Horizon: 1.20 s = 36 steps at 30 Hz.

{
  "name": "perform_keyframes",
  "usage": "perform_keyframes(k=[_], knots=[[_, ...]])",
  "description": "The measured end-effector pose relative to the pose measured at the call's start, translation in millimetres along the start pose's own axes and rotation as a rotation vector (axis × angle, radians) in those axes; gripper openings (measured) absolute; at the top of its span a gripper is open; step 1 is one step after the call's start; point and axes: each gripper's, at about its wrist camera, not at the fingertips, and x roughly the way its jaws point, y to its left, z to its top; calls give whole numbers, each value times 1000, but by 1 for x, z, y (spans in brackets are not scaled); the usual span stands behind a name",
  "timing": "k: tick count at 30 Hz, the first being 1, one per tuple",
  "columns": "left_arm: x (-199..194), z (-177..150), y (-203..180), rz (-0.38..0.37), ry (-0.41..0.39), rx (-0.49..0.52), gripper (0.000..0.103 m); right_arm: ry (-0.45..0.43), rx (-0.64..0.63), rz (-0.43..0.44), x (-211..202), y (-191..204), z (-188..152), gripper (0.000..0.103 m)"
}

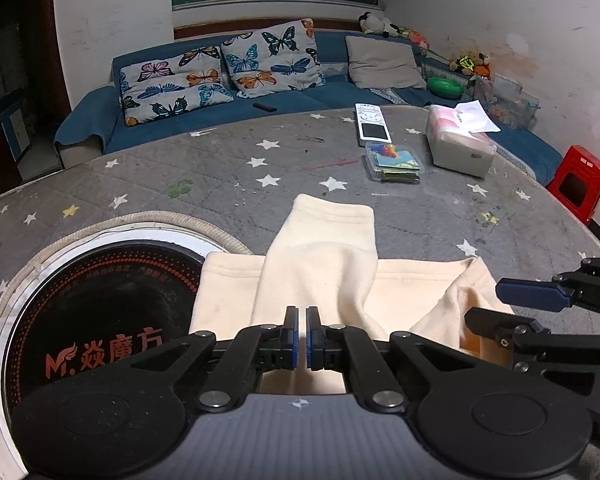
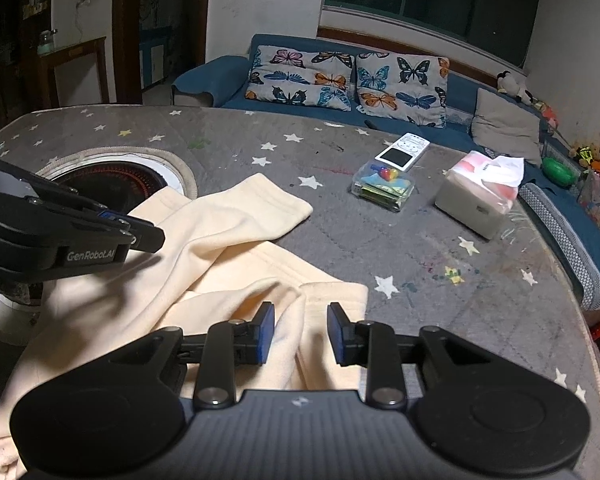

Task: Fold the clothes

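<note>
A cream garment (image 1: pixel 320 272) lies crumpled on the grey star-patterned table (image 1: pixel 220 168), one sleeve stretched away from me. My left gripper (image 1: pixel 302 336) is shut just above the garment's near part; I cannot tell whether cloth is pinched between the pads. It also shows at the left of the right wrist view (image 2: pixel 140 236). My right gripper (image 2: pixel 300 332) is open, its jaws either side of a raised fold of the garment (image 2: pixel 220 280) near a sleeve cuff (image 2: pixel 340 300). It shows at the right of the left wrist view (image 1: pixel 496 304).
A round black induction hob (image 1: pixel 92 320) is set in the table at the left, partly under the garment. A remote (image 1: pixel 372 124), a clear plastic box (image 1: pixel 394 162) and a tissue box (image 1: pixel 460 144) lie at the far right. A blue sofa (image 1: pixel 220 112) stands behind, a red stool (image 1: pixel 578 180) at the right.
</note>
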Motion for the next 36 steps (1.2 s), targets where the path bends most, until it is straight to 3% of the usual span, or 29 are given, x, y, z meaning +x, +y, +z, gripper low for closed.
perform_keyframes(k=[10,13,15,17,22,24,25,32,36], knots=[[-1,0,-9,-36,11,0,11,0,25,-8,-1,-11,-2,28],[0,1,-11,-43,13,2,18,3,31,-10,0,-14,-3,28],[0,1,-12,-42,13,2,35,4,34,-10,1,-14,-3,28],[0,1,-14,-44,12,7,39,5,36,-10,2,-15,-4,28],[7,1,-23,-55,23,47,35,2,40,-6,1,-17,-4,28],[12,0,-21,-57,38,53,12,0,40,-3,0,-18,-5,28],[15,-2,-19,-54,45,53,10,0,37,-1,-1,-18,-5,28],[8,0,-12,-101,35,41,10,-14,-21,38,-5,-15,-2,28],[17,7,-22,-87,43,57,14,-4,-70,64,3,-9,0,28]])
